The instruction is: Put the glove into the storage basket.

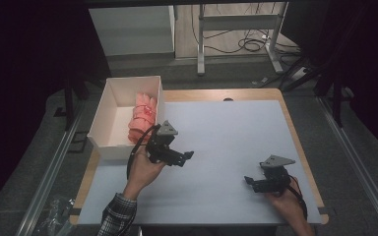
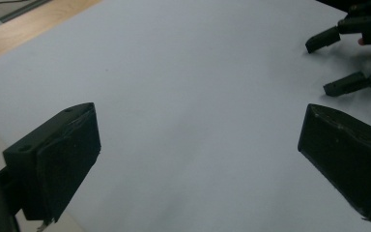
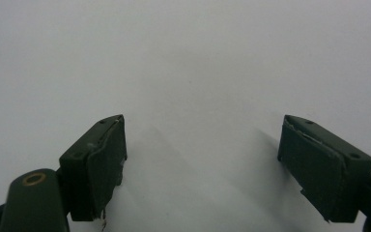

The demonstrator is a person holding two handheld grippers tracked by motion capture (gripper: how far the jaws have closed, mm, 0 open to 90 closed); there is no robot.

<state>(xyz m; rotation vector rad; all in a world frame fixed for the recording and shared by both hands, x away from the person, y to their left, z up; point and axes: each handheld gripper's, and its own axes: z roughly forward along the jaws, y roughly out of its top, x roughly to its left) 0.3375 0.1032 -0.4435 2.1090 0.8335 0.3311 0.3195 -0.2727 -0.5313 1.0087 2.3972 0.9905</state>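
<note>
Seemingly the work is between two steps: in the high view the pink folded cloth (image 1: 142, 117) already lies inside the white box (image 1: 109, 105) at the upper left of the frame, against its right wall. The left gripper (image 1: 187, 156) hovers just beside the box, jaws spread and empty; the right gripper (image 1: 249, 181) waits at the lower right, also spread.

Left gripper view: bare white table sheet (image 2: 183, 96) between the wide jaws, with the right gripper (image 2: 335, 63) in the upper right corner.

Right gripper view: jaws apart over the sheet (image 3: 188, 63), nothing pinched.

The next move probably calls for a return or a new item; nothing blocks the way.
</note>
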